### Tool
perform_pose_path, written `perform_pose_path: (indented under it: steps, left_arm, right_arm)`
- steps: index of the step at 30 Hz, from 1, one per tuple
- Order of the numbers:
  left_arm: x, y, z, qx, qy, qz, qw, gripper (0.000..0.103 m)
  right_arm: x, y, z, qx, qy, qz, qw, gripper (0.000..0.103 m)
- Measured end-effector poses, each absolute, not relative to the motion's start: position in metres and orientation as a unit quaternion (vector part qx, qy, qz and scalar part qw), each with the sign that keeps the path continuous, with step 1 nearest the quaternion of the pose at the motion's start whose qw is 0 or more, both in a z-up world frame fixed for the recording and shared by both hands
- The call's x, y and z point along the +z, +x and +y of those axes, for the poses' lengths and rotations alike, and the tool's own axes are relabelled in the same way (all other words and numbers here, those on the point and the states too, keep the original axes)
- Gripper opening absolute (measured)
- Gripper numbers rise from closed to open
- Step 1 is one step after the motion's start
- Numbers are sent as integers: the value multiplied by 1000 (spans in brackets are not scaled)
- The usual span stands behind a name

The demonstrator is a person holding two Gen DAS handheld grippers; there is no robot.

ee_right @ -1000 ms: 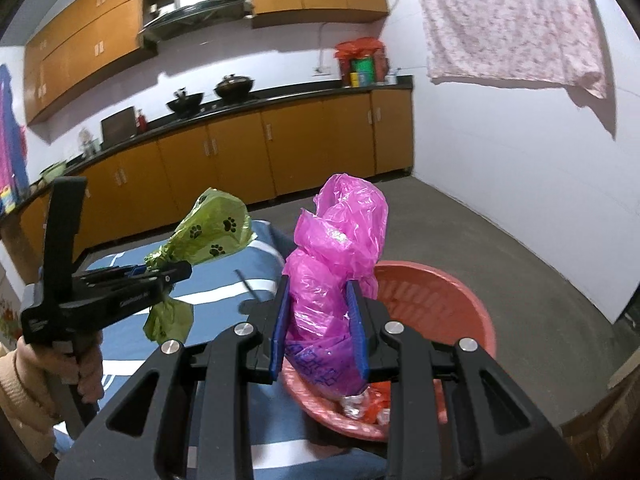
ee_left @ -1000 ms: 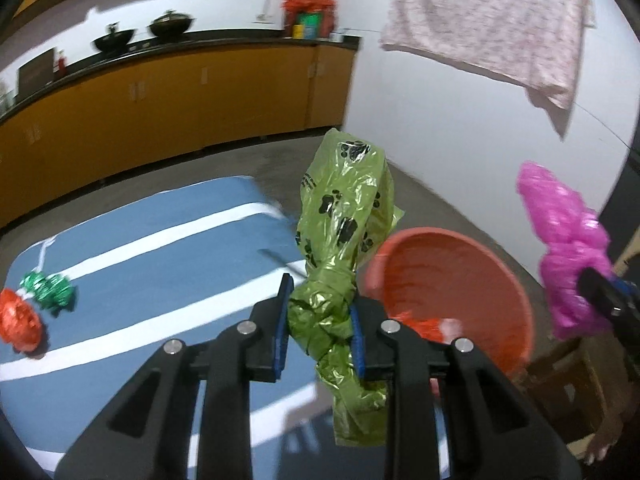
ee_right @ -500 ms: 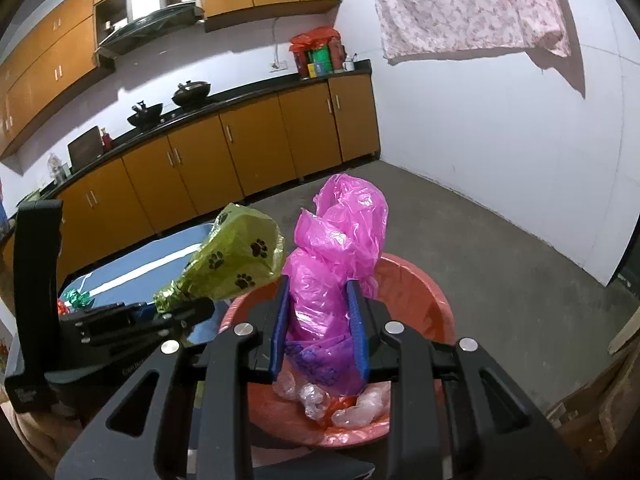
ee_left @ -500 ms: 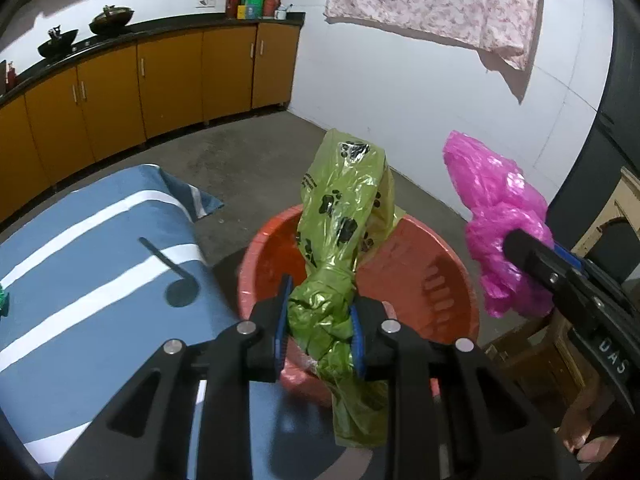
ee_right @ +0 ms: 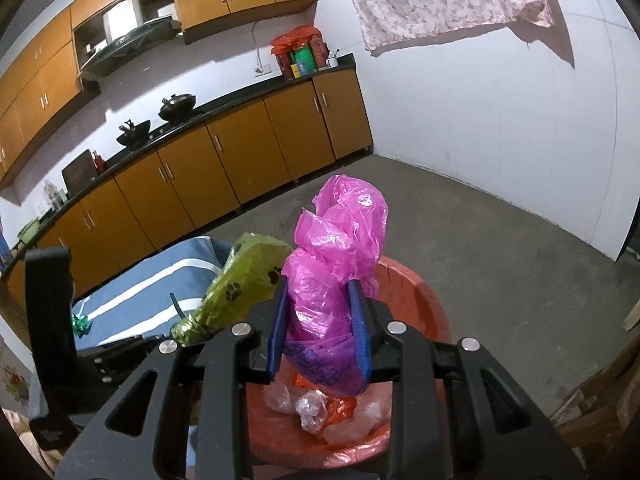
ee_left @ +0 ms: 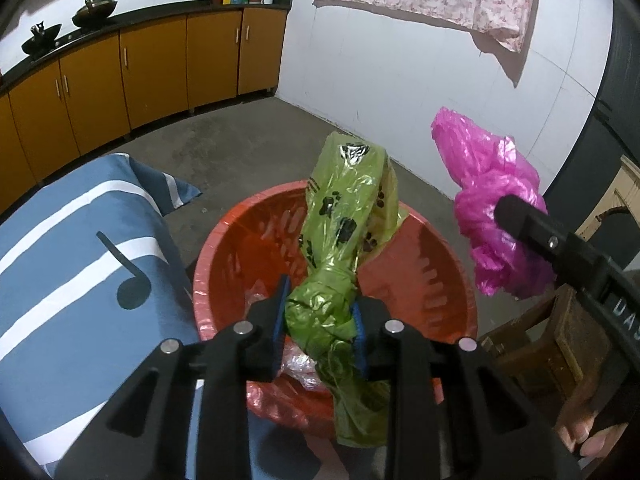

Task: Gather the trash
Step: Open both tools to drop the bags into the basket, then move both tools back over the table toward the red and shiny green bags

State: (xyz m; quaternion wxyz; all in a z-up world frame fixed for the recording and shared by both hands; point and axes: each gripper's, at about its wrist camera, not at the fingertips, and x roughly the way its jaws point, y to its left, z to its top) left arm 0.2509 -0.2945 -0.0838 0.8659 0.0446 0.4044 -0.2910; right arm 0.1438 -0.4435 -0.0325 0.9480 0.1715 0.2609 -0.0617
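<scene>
Item one, far left: a blue cloth with white stripes [ee_left: 80,280] draped over the desk, its corner hanging just beside the tub; a green foil bow [ee_right: 82,322] lies on it farther off. Item two: green bag [ee_left: 344,240], crinkled translucent plastic printed with black paw marks, twisted to a narrow neck where my left gripper [ee_left: 320,316] pinches it; those jaws are opening, blue pads [ee_left: 279,312] yet against the plastic, the bag's tail hanging below them over the tub. Item three: red tub [ee_left: 432,280], round, slotted wall, lined with thin red film, holding crumpled clear and silvery wrappers [ee_right: 316,404] at its bottom. Item four: pink bag [ee_right: 340,264], glossy, bunched, blue print on its lower part, gripped upright in my right gripper [ee_right: 320,328], jaws likewise opening with the bag between them, above the tub's inside. Edges: a wooden stool [ee_left: 540,344] touches the tub's right side. Beyond the far rim, bare concrete floor [ee_right: 500,264] runs clear to the white wall and the orange cabinets [ee_right: 240,168].
</scene>
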Motion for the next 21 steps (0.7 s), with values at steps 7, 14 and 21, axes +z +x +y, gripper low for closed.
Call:
perform_pose_path:
  steps: [7, 14, 21]
  left_arm:
    - [-91, 258, -292, -284, 37, 412, 865, 49]
    - [-93, 262, -270, -262, 24, 415, 871, 57]
    - [-83, 257, -231, -227, 22, 394, 890, 69]
  right_arm:
    - [-40, 147, -444, -45, 192, 265, 944, 52]
    - [-35, 137, -441, -59, 180, 257, 948, 74]
    - [-12, 126, -411, -110, 84, 228, 964, 101]
